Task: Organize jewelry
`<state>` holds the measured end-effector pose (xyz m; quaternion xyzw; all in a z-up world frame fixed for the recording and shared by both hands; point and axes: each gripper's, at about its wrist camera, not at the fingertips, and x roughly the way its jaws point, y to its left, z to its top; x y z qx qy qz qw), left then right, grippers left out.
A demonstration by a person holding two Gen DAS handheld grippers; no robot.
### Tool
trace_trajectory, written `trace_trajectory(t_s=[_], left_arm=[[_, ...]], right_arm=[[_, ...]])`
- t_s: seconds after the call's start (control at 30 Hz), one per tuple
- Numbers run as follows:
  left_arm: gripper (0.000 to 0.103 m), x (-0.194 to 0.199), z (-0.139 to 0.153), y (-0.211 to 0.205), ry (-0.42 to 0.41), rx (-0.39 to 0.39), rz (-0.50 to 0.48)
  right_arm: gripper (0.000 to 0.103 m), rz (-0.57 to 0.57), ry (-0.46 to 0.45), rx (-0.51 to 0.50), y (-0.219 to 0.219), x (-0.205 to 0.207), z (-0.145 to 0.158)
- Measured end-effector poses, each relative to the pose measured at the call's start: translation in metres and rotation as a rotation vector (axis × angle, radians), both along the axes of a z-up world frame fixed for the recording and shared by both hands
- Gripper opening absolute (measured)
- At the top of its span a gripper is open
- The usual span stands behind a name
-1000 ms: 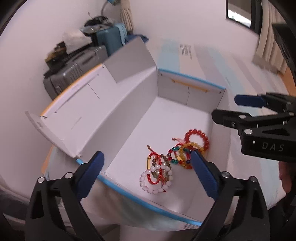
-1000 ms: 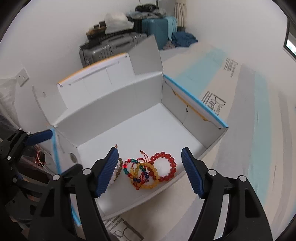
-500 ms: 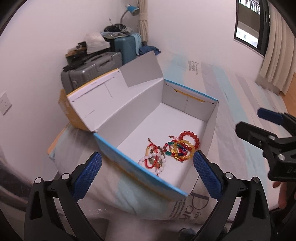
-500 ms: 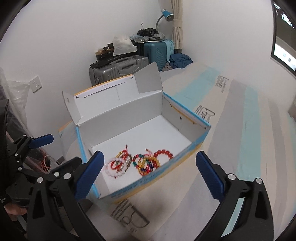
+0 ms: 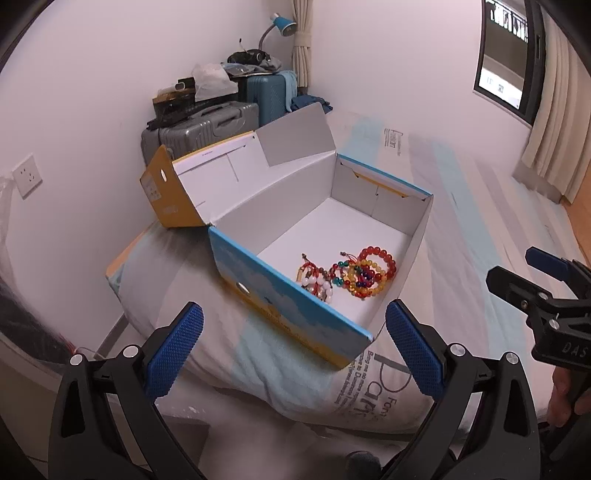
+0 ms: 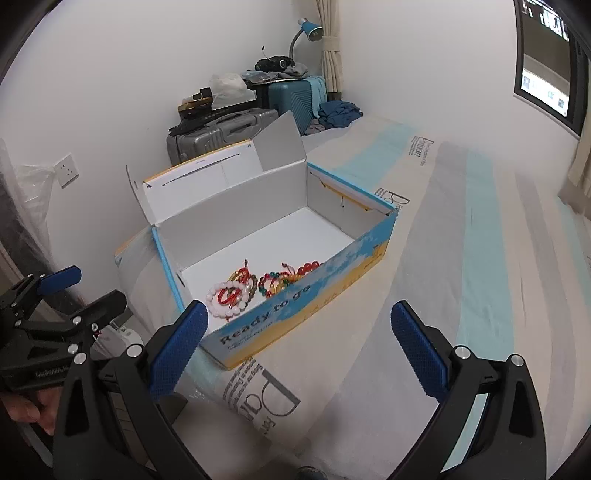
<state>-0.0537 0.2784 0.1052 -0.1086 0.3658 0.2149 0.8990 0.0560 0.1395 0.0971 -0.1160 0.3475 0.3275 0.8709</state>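
Observation:
An open blue and yellow cardboard box (image 5: pixel 295 299) (image 6: pixel 295 310) with a white inside lies on the bed, its lid folded back. Several bead bracelets lie bunched in its near end: a red one (image 5: pixel 380 258), a yellow one (image 5: pixel 364 288) and a white one with red cord (image 6: pixel 225 295). My left gripper (image 5: pixel 293 345) hangs open in front of the box, nothing between its blue pads. My right gripper (image 6: pixel 299 339) is open too, wide and empty, on the near side of the box. Each gripper shows at the edge of the other's view.
The bed is covered with a printed plastic sheet (image 6: pixel 461 258). Grey and teal suitcases (image 5: pixel 207 122) stacked with clutter stand against the back wall, with a blue desk lamp (image 6: pixel 308 27) behind. A wall socket (image 5: pixel 26 179) is at left, a window (image 5: pixel 506 74) with a curtain at right.
Both grippers have pulled back from over the box, so it looks smaller and farther. The right gripper's jaws have spread wider. The bracelets stay in the box.

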Motion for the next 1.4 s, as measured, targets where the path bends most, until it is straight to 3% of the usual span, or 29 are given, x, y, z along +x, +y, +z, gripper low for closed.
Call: trace_trajectory(t_s=[1.4], left_arm=[[0.097,0.015,-0.010,-0.022,0.033,0.031,-0.049]], right_arm=[[0.096,-0.009,0.015,-0.016,-0.008,0.002,-0.013]])
